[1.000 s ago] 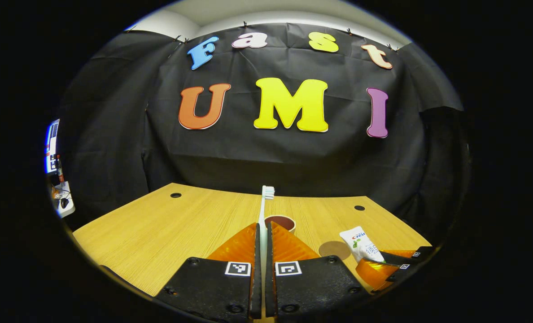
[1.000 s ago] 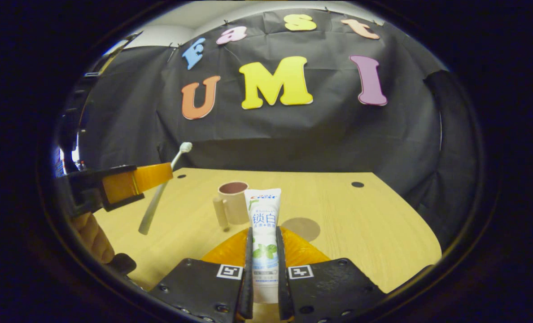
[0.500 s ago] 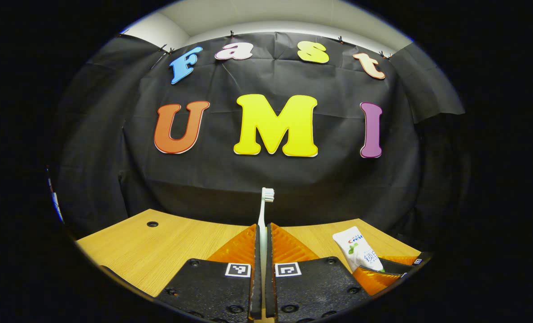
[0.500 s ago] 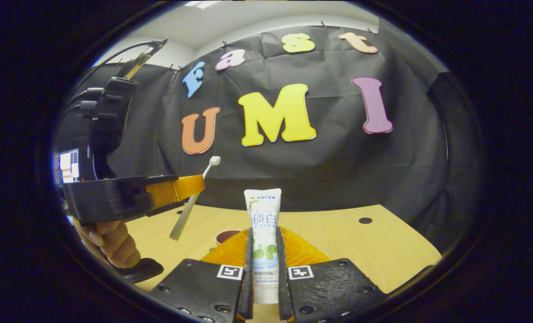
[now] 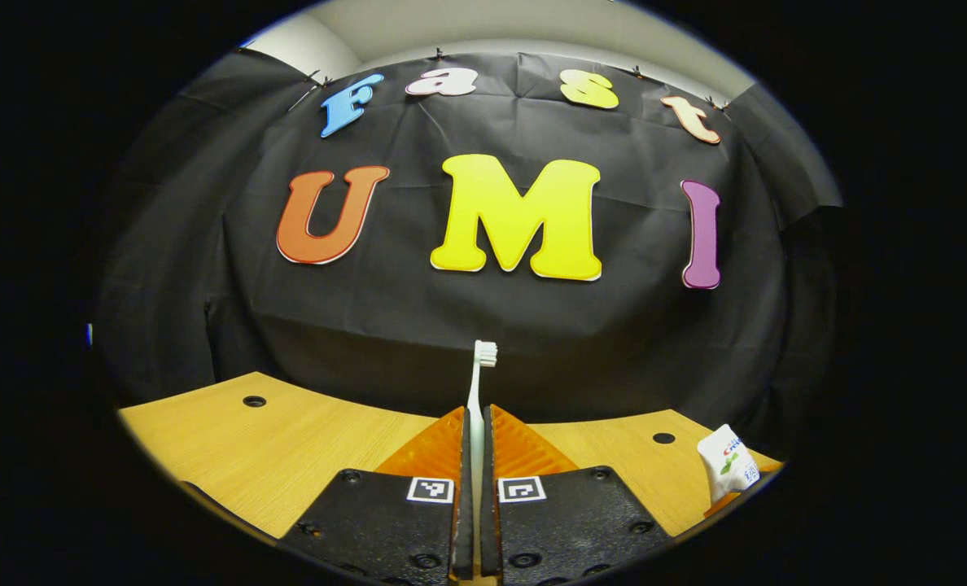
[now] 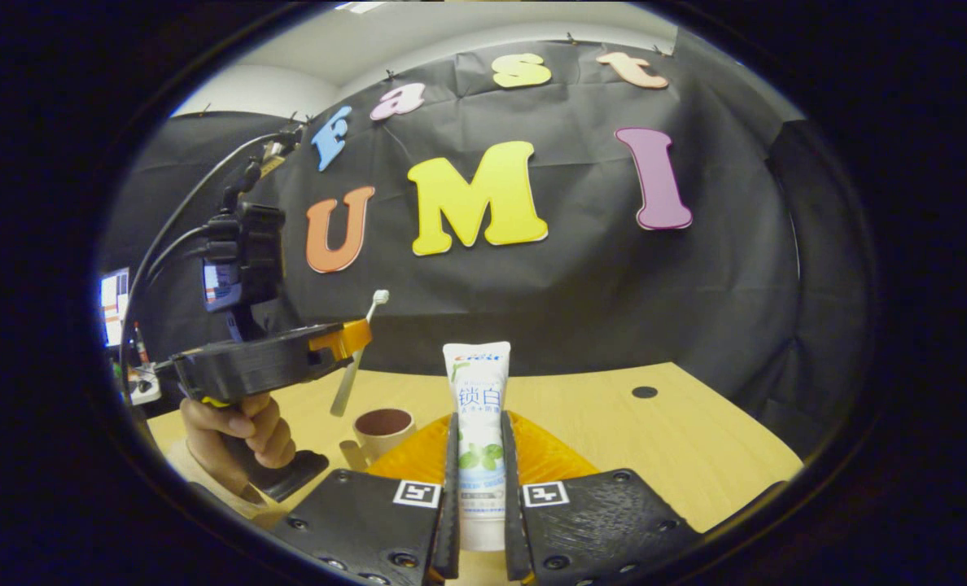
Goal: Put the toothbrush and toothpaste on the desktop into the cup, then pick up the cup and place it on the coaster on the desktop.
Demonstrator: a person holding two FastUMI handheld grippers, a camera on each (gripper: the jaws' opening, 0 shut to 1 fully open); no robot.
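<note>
Wooden desk [image 6: 679, 456] runs below both tools. Left gripper [image 5: 475, 456], raised above desk, clamps toothbrush [image 5: 477, 382] upright, bristles up. Right gripper [image 6: 479, 480] clamps toothpaste [image 6: 477, 407] upright. Cup [image 6: 382, 430] stands on desk, below toothbrush's handle end.

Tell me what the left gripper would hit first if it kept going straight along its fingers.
Probably the booth's black cloth wall. The left gripper, shut on the toothbrush, points level over the desktop, with nothing seen between; depth is unclear.
</note>
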